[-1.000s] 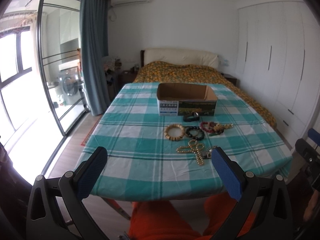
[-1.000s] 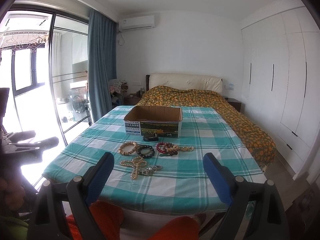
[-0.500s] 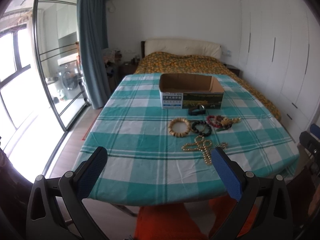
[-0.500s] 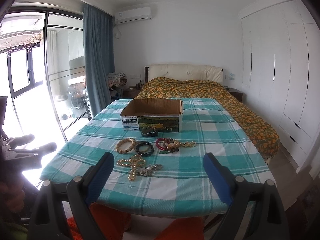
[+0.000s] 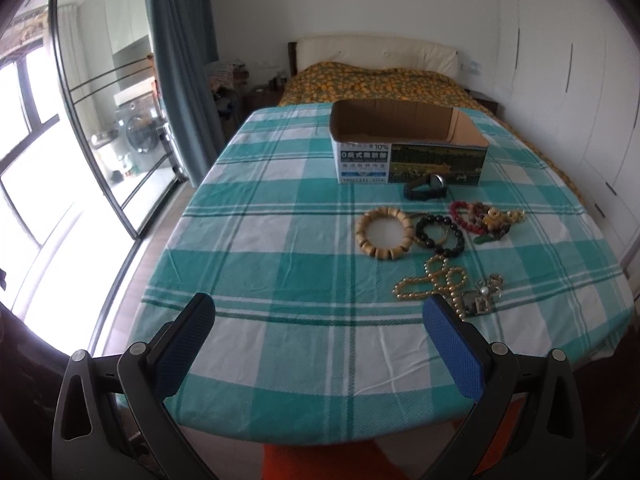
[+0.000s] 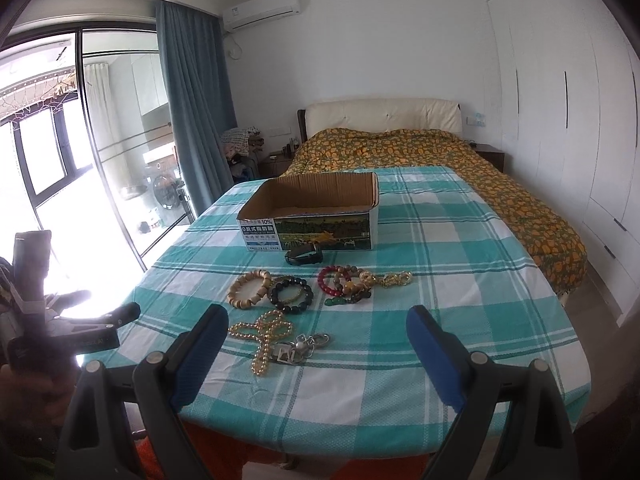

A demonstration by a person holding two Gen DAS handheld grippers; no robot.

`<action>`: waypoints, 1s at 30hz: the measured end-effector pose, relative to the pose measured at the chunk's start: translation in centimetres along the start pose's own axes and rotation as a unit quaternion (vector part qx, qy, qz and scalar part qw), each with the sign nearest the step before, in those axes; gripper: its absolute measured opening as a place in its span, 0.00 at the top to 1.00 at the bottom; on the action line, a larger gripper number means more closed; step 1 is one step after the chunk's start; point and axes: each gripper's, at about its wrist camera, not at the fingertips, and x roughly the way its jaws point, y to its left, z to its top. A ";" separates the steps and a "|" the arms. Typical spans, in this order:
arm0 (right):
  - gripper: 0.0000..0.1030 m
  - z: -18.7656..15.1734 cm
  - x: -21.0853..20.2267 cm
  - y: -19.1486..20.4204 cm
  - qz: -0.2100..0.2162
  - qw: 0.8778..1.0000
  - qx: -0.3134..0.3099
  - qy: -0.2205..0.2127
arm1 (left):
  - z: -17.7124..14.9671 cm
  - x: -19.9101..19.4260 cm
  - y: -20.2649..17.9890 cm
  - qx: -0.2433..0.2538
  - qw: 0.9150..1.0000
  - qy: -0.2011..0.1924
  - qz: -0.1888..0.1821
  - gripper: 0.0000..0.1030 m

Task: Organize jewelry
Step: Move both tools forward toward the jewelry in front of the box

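Note:
An open cardboard box (image 5: 408, 148) (image 6: 316, 216) stands on the teal checked tablecloth (image 5: 280, 264) (image 6: 440, 280). In front of it lie a dark watch (image 5: 426, 189) (image 6: 304, 257), a wooden bead bracelet (image 5: 384, 233) (image 6: 249, 289), a black bead bracelet (image 5: 439, 236) (image 6: 291, 294), a red bracelet with a gold tangle (image 5: 482, 222) (image 6: 360, 282), a gold bead necklace (image 5: 434, 282) (image 6: 262, 332) and a silver keyring piece (image 5: 482, 298) (image 6: 298, 348). My left gripper (image 5: 320, 340) is open and empty over the near cloth. My right gripper (image 6: 316, 348) is open and empty, just short of the necklace.
A bed with an orange-patterned cover (image 6: 440, 152) lies behind the table. White wardrobes (image 6: 560, 100) line the right wall. A glass sliding door (image 5: 88, 128) and blue curtain (image 6: 192, 112) are at the left. The left-hand gripper body (image 6: 60, 328) shows at the left of the right wrist view.
Both grippers have moved forward and lower toward the table, so the jewelry and box look larger and nearer. Both stay open and nothing on the table has moved.

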 end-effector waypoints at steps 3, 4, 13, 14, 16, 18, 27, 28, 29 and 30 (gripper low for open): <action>0.10 0.4 0.8 -0.3 0.003 1.000 0.007 -0.001 | 0.1 1.1 0.0 0.004 1.000 0.009 0.006 0.00; 0.10 0.4 1.1 -0.3 0.004 1.000 0.008 0.000 | 0.2 1.4 0.0 0.004 1.000 0.012 0.007 0.00; 0.10 0.4 3.7 -1.1 0.004 1.000 -0.003 0.020 | 0.7 4.4 0.4 -0.012 0.999 0.047 -0.011 0.00; 0.10 0.2 4.1 -1.2 0.000 1.000 -0.013 0.021 | 0.8 4.8 0.5 -0.015 0.998 0.051 -0.015 0.00; 0.10 -0.2 5.4 -1.2 -0.015 0.998 -0.042 0.033 | 1.0 5.7 0.7 -0.016 0.998 0.059 -0.023 0.00; 0.10 -0.7 7.0 -1.5 -0.015 0.997 -0.062 0.054 | 1.4 6.4 0.6 -0.013 0.997 0.063 -0.031 0.00; 0.13 -4.8 14.0 -0.6 0.053 0.986 -0.090 0.129 | 4.6 13.6 -0.4 -0.022 0.991 0.089 -0.100 0.00; 0.15 -5.1 14.6 -0.3 0.056 0.986 -0.094 0.129 | 4.9 14.7 -0.5 -0.025 0.990 0.095 -0.104 0.00; 0.20 -5.3 15.2 -0.1 0.058 0.985 -0.096 0.131 | 5.1 15.8 -0.6 -0.029 0.989 0.103 -0.104 0.01; 0.22 -5.6 16.0 0.0 0.059 0.985 -0.097 0.133 | 5.2 16.9 -0.7 -0.032 0.988 0.108 -0.103 0.01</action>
